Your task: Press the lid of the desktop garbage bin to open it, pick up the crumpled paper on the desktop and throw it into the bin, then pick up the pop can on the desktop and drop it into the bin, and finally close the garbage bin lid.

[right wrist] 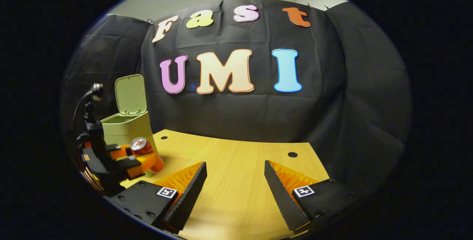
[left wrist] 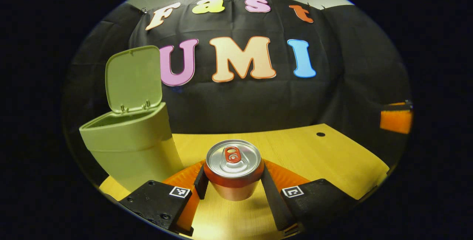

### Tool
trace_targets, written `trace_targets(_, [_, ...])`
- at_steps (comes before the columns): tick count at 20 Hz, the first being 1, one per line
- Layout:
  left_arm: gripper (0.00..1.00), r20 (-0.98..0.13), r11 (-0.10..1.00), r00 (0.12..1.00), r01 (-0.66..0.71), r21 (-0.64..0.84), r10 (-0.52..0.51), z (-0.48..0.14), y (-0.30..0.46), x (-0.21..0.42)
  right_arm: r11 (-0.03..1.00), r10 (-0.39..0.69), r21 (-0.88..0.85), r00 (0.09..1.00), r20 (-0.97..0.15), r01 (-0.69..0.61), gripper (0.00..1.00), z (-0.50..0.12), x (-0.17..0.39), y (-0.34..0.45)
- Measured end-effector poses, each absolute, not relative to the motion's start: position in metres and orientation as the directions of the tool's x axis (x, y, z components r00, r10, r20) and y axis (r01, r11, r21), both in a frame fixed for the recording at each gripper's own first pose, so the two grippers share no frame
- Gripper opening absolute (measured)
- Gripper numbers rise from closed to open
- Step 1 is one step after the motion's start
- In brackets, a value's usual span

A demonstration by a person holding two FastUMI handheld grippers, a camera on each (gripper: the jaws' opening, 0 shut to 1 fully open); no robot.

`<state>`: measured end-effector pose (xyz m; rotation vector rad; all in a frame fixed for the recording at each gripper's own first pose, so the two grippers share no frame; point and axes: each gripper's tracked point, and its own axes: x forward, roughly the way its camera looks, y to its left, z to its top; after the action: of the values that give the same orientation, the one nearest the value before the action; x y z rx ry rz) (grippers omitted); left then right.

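Observation:
A red pop can [left wrist: 233,171] with a silver top stands upright between the fingers of my left gripper [left wrist: 233,181], which is shut on it just above the wooden desk [left wrist: 295,151]. The green bin [left wrist: 129,147] stands to the front left with its lid [left wrist: 133,79] raised upright. In the right gripper view my right gripper [right wrist: 235,181] is open over bare desk, with nothing between its fingers. Far to its left are the left gripper [right wrist: 122,162] holding the can [right wrist: 146,155], and the bin [right wrist: 125,125] behind it. What lies inside the bin is hidden.
The desk [right wrist: 236,158] has small round holes [right wrist: 292,154] near its back edge. Black cloth walls close off the back and sides. An orange and black object [left wrist: 396,118] shows at the far right of the left gripper view.

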<state>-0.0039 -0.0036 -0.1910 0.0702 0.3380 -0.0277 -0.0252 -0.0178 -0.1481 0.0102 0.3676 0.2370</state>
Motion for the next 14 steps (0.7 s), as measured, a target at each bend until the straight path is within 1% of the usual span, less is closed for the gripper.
trace_targets(3, [0.75, -0.269, 0.997, 0.963, 0.022, 0.078, -0.001, -0.151, 0.011, 0.013, 0.974, 0.227, 0.080, 0.908, -0.353, -0.213, 0.98, -0.148, -0.027, -0.014])
trace_targets(6, [0.75, -0.177, 0.995, 0.983, -0.030, 0.094, 0.046, -0.105, 0.038, 0.031, 0.974, 0.223, 0.111, 0.910, -0.351, -0.196, 0.98, -0.149, -0.028, -0.007])
trace_targets(8, [0.75, -0.137, 0.992, 0.987, -0.065, 0.104, 0.079, -0.085, 0.058, 0.042, 0.974, 0.225, 0.119, 0.909, -0.350, -0.195, 0.98, -0.150, -0.029, -0.004])
trace_targets(14, [0.75, -0.090, 0.972, 0.974, -0.197, 0.128, 0.209, -0.060, 0.129, 0.047, 0.970, 0.237, 0.136, 0.907, -0.348, -0.201, 0.97, -0.150, -0.028, 0.010])
